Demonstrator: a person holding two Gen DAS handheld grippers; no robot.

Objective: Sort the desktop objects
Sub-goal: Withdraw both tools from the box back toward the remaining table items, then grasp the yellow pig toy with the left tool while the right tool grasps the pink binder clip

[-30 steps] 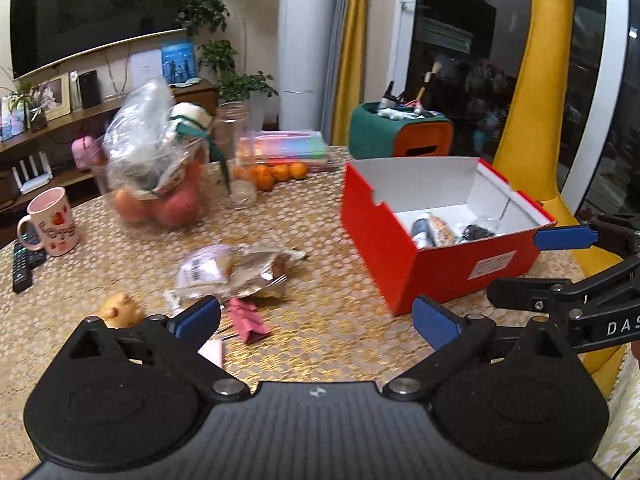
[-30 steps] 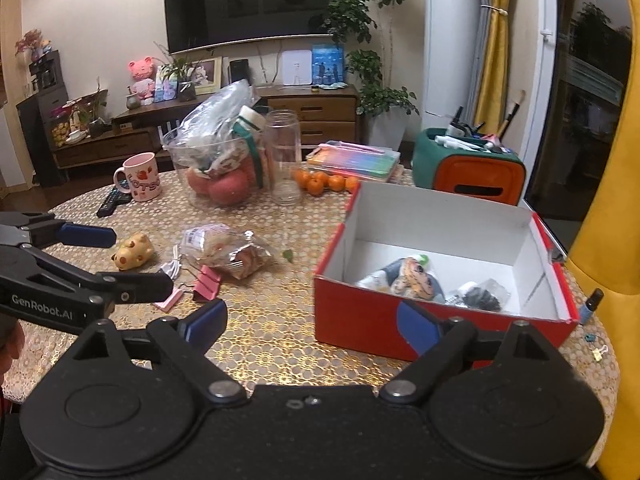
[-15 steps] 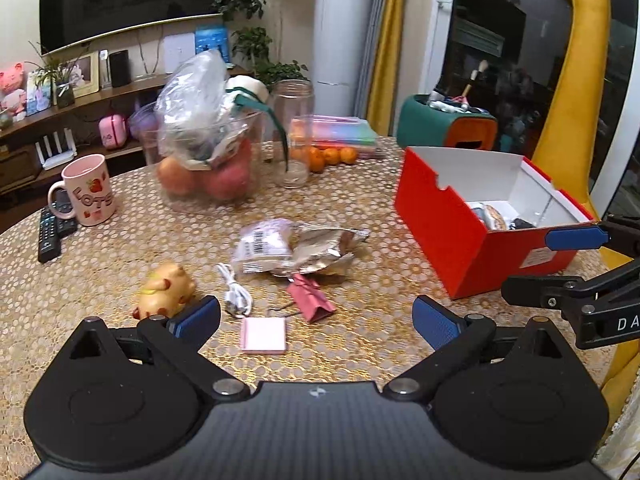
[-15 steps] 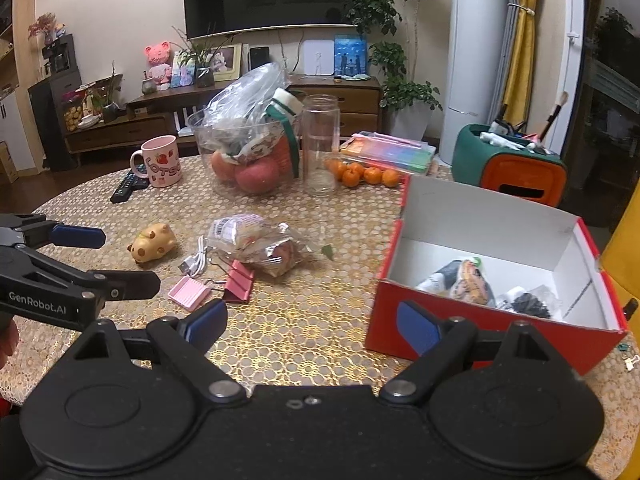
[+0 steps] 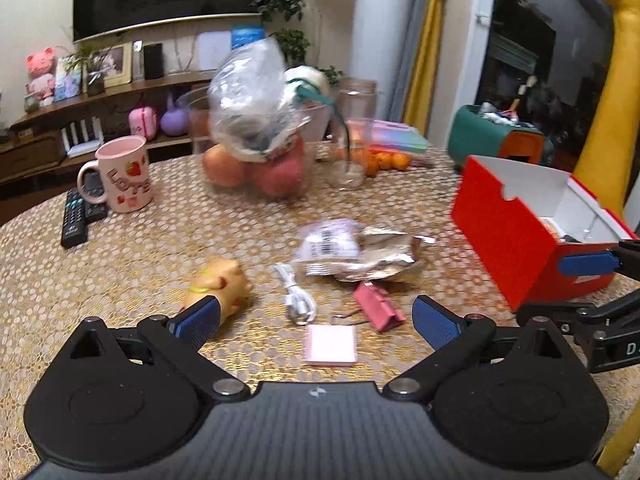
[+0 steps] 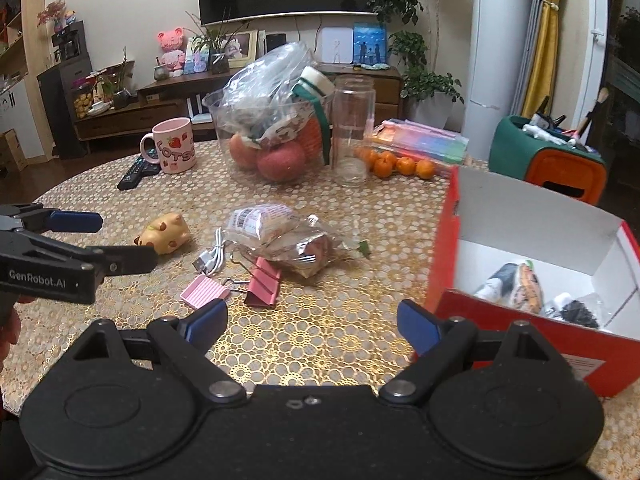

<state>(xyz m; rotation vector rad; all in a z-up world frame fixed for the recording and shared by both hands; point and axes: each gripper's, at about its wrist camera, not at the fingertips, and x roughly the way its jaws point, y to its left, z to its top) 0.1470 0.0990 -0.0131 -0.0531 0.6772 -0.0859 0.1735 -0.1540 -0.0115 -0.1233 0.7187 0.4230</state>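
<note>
Loose items lie mid-table: a yellow pig toy (image 5: 220, 282) (image 6: 164, 234), a white coiled cable (image 5: 298, 300) (image 6: 212, 256), a pink binder clip (image 5: 378, 306) (image 6: 262, 282), a small pink pad (image 5: 330, 345) (image 6: 205, 291) and foil snack packets (image 5: 360, 252) (image 6: 280, 236). An open red box (image 5: 508, 236) (image 6: 516, 336) on the right holds a few small items. My left gripper (image 5: 316, 320) is open above the pad and cable, holding nothing. My right gripper (image 6: 312, 322) is open and holds nothing, just left of the box.
Behind stand a pink mug (image 5: 124, 174), remotes (image 5: 74, 216), a clear bowl of apples with a plastic bag (image 6: 276, 136), a glass jar (image 6: 354, 128), small oranges (image 6: 396, 164), a pastel book stack (image 6: 424, 144) and a green-orange organiser (image 6: 548, 152).
Both grippers have swung left from the red box toward the loose items; the pig toy, cable and pink pad now sit near the left gripper. Both stay open.
</note>
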